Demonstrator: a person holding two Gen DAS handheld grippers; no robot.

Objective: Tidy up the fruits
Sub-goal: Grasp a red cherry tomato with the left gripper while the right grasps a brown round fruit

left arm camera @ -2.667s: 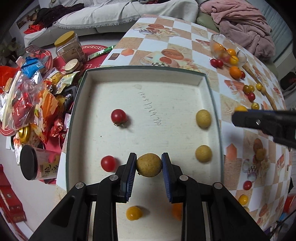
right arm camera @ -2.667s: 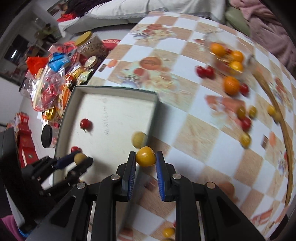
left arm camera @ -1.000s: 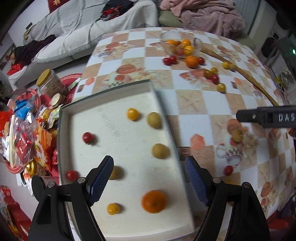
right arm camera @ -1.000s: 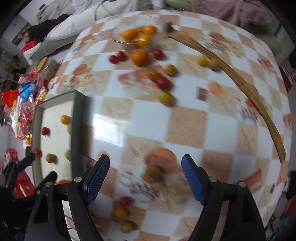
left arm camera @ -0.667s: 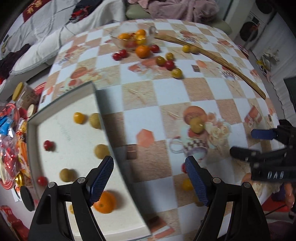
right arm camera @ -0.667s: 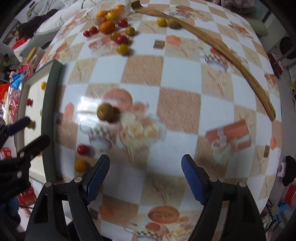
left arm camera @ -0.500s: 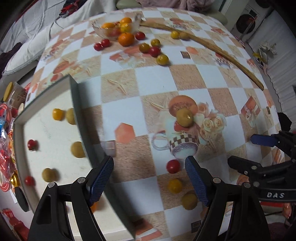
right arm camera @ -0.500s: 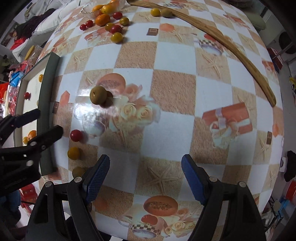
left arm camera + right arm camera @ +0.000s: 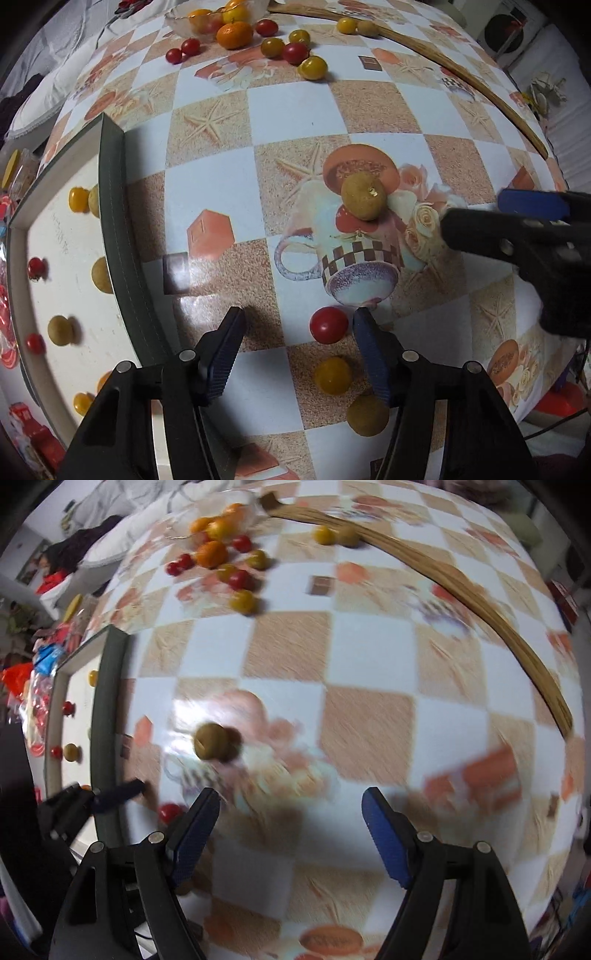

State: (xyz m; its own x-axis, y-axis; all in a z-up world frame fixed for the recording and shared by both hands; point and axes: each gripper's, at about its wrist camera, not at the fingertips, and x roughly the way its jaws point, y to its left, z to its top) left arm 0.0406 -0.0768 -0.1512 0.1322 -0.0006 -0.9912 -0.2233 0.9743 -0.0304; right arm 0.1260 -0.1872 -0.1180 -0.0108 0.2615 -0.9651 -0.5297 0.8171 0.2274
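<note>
Risk sits with the left hand-held gripper [image 9: 299, 345], jaws just narrowing but not yet gripping: the red cherry tomato [image 9: 328, 325] hugs its right pad on the tabletop [image 9: 295, 110] and could roll off toward the yellow one [image 9: 332, 374].

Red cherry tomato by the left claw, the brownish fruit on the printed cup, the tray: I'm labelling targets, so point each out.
red cherry tomato [image 9: 328, 325]: left wrist view, centre of its skin.
brownish fruit [image 9: 364, 198]: left wrist view, middle of its top.
tray [image 9: 122, 254]: left wrist view, dark near rim.

Home living room: sofa [image 9: 55, 92], checkered tablecloth [image 9: 295, 110], snack clutter [image 9: 40, 664].
</note>
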